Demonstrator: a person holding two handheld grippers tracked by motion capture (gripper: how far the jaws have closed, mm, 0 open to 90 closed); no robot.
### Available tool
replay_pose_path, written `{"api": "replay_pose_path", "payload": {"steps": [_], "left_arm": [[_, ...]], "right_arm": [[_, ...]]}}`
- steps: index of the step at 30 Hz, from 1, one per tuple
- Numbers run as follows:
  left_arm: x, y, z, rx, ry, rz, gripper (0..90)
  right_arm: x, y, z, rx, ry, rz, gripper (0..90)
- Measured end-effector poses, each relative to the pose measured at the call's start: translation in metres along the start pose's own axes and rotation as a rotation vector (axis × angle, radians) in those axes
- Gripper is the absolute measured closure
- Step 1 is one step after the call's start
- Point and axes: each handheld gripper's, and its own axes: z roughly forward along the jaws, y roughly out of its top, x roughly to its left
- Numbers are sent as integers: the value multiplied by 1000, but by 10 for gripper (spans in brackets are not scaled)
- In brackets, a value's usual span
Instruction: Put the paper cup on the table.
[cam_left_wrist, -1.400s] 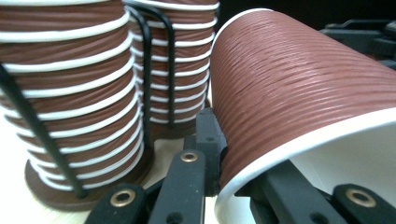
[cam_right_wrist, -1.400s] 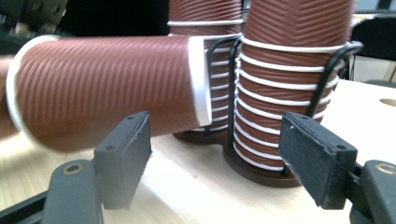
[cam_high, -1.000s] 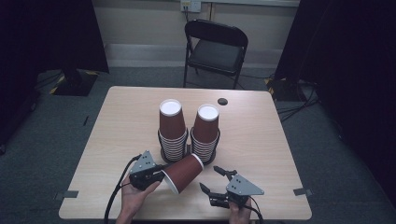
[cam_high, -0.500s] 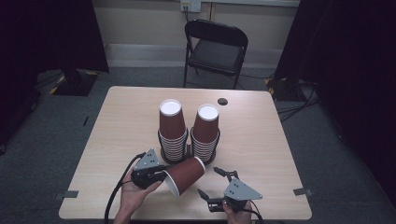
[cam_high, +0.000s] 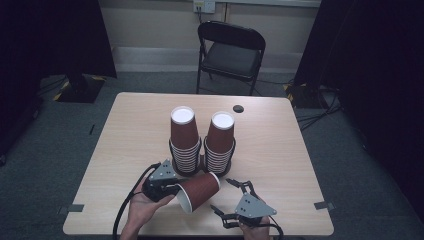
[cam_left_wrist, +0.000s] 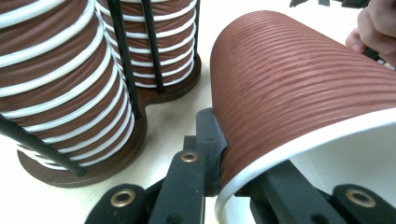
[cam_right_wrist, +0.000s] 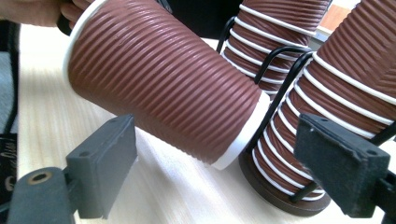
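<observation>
A single brown ribbed paper cup (cam_high: 199, 189) lies tilted near the table's front edge, its white rim toward me. My left gripper (cam_high: 170, 186) is shut on that rim; in the left gripper view the left gripper (cam_left_wrist: 236, 170) has one jaw outside the wall and one inside the cup (cam_left_wrist: 299, 79). My right gripper (cam_high: 225, 196) is open, and its jaws have just been opening. In the right gripper view the right gripper (cam_right_wrist: 222, 161) has its pads wide apart, with the cup (cam_right_wrist: 163, 79) just ahead, its base untouched. Behind stand two cup stacks (cam_high: 183, 135) (cam_high: 220, 140).
The stacks sit in a wooden-based holder (cam_left_wrist: 116, 154) with black wire rods, close behind the held cup. A small dark disc (cam_high: 238, 108) lies near the table's far edge. A black folding chair (cam_high: 231, 50) stands beyond the table. The left gripper's cable (cam_high: 125, 210) trails off the front edge.
The right gripper's jaws stand a little wider apart and the gripper has eased slightly toward the front edge. The left gripper and its cup have barely shifted.
</observation>
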Motion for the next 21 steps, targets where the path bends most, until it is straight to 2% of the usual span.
{"api": "replay_pose_path", "payload": {"steps": [3, 6, 8, 10, 11, 16, 21], "left_arm": [[0, 1, 2, 22, -2, 9, 858], [1, 3, 4, 19, -16, -12, 858], [1, 5, 5, 41, -4, -4, 858], [2, 6, 4, 55, -2, 3, 858], [3, 6, 4, 61, -9, 0, 858], [1, 9, 7, 89, -35, 2, 858], [0, 14, 12, 132, -31, 10, 859]], "right_arm": [[7, 7, 5, 20, -64, -39, 110], [10, 13, 13, 48, -28, -71, 110], [12, 15, 18, 69, -31, -99, 108], [14, 14, 20, 66, -33, -140, 110], [14, 14, 20, 66, -33, -140, 110], [20, 15, 24, 78, 37, -212, 107], [20, 15, 27, 104, 53, -216, 102]]}}
